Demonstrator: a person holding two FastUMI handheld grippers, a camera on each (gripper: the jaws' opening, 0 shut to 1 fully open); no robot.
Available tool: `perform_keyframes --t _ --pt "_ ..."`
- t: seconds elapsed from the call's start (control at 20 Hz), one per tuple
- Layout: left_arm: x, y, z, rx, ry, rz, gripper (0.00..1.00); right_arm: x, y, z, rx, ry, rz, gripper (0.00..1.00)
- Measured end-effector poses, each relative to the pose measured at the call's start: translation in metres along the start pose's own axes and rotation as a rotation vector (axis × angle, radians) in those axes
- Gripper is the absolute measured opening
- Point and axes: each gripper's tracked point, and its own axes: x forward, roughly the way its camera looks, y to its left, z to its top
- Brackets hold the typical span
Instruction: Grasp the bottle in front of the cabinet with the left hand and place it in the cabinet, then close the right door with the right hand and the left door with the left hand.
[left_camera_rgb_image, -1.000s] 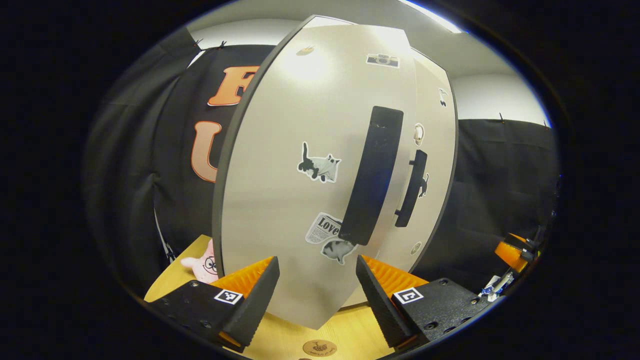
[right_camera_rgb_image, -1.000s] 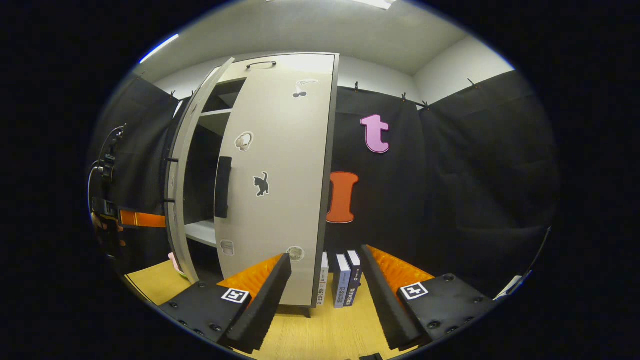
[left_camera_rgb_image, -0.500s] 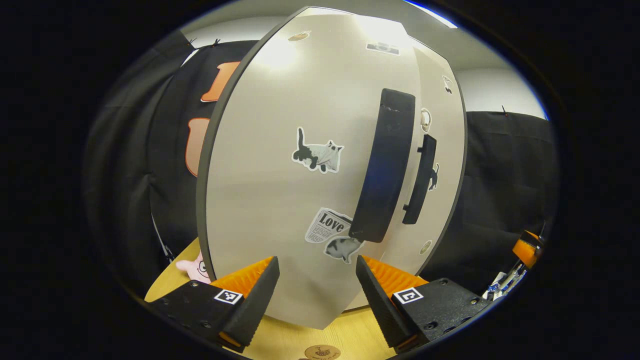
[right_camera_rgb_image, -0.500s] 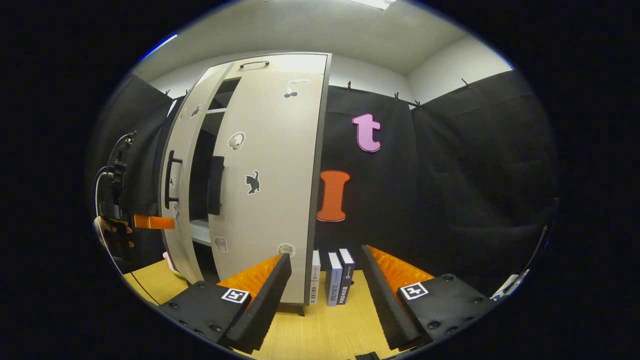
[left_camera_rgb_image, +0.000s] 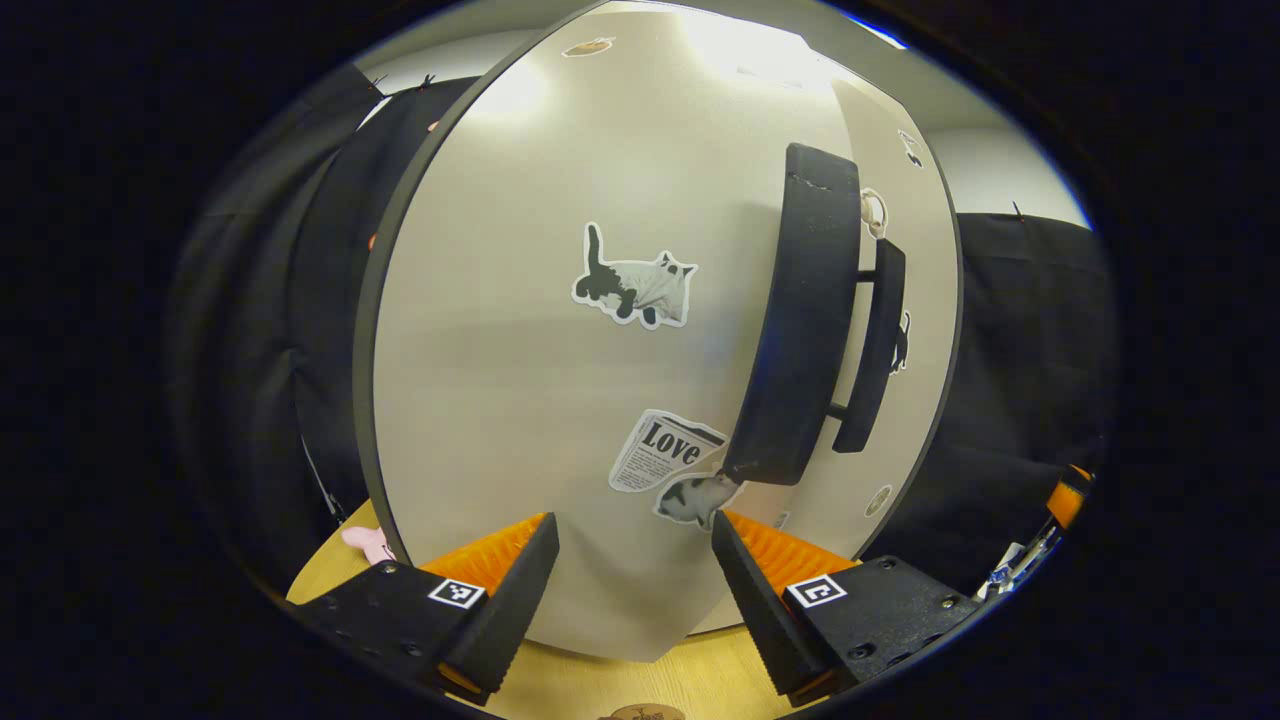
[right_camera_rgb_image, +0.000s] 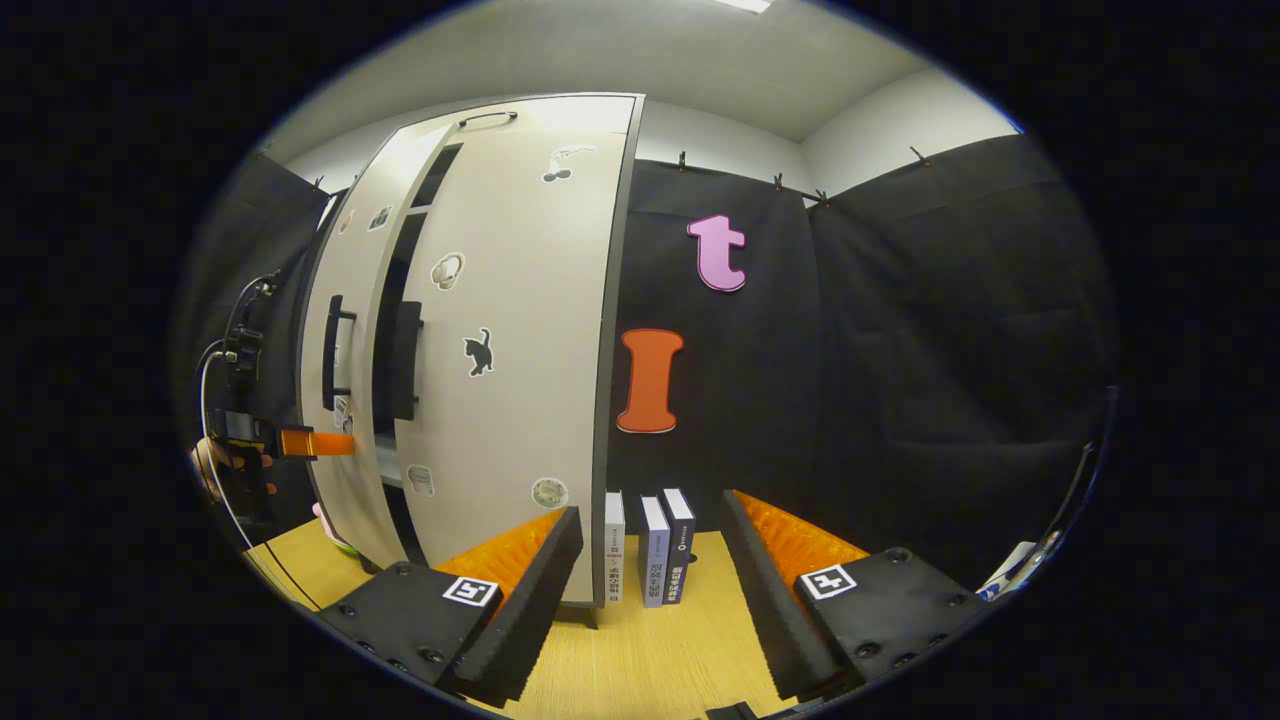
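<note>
- Left beige sticker-covered cabinet door (left_camera_rgb_image: 560, 400) stands slightly ajar beside the closed right door (right_camera_rgb_image: 510, 330).
- Left gripper (left_camera_rgb_image: 630, 585), wide, empty, faces it.
- Right gripper (right_camera_rgb_image: 650, 590) gapes wide over the wooden desk (right_camera_rgb_image: 640, 670).

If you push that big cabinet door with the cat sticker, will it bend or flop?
Probably not. The left door looks like a flat, stiff board, so it should swing whole on its hinges. Its smooth face could let the left gripper, jaws open, slide. A narrow gap remains beside the right door.
</note>
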Motion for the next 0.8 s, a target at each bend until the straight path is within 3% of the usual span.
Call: perform_keyframes --t 0.4,0.8 --pt "0.011 0.005 -0.01 -0.005 0.03 0.019 0.95 0.02 0.001 -0.009 0.008 0.029 0.0 0.94" --pt "-0.02 0.0 0.0 -0.002 0.055 0.011 0.95 0.041 0.012 -0.004 0.036 0.049 0.035 0.94"
